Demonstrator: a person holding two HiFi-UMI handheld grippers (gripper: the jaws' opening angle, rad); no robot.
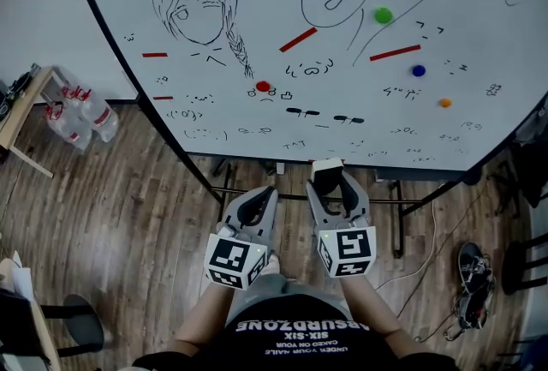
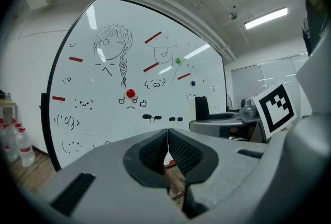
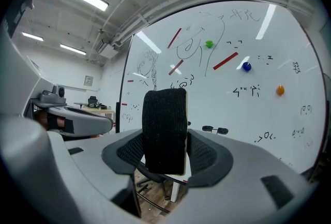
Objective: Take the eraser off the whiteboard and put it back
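Wood floor (image 1: 128,215) underfoot and a big whiteboard (image 1: 505,44) filling everything from 10 o'clock to 2 o'clock in the head view, covered in doodles and red strips. Starting close in: the left gripper (image 2: 167,140) sits at 7 o'clock, claw fully closed, pads meeting, nothing in it. Just beside it at 6 o'clock is the right gripper (image 1: 336,181), with its claw clamped on the eraser (image 3: 164,130). So the eraser is off the board, standing upright between the pads, black felt showing, its top poking well above the claw. Beyond it, the board's lower edge sits near the claw but apart from it. Further up are a red magnet (image 1: 263,86) at 11 o'clock, then a blue magnet (image 1: 418,70) and a green magnet (image 1: 383,15) towards 1 o'clock. Now the risks, as I read them. Only the lower part of the eraser is pinched, so a push against the board could twist it in the pads. If it meets the surface on an edge and not flat, it may not cling, and letting go then would drop it to the floor. Drag it sideways and the felt smears those drawings. A firm shove might also rock the board on its stand.
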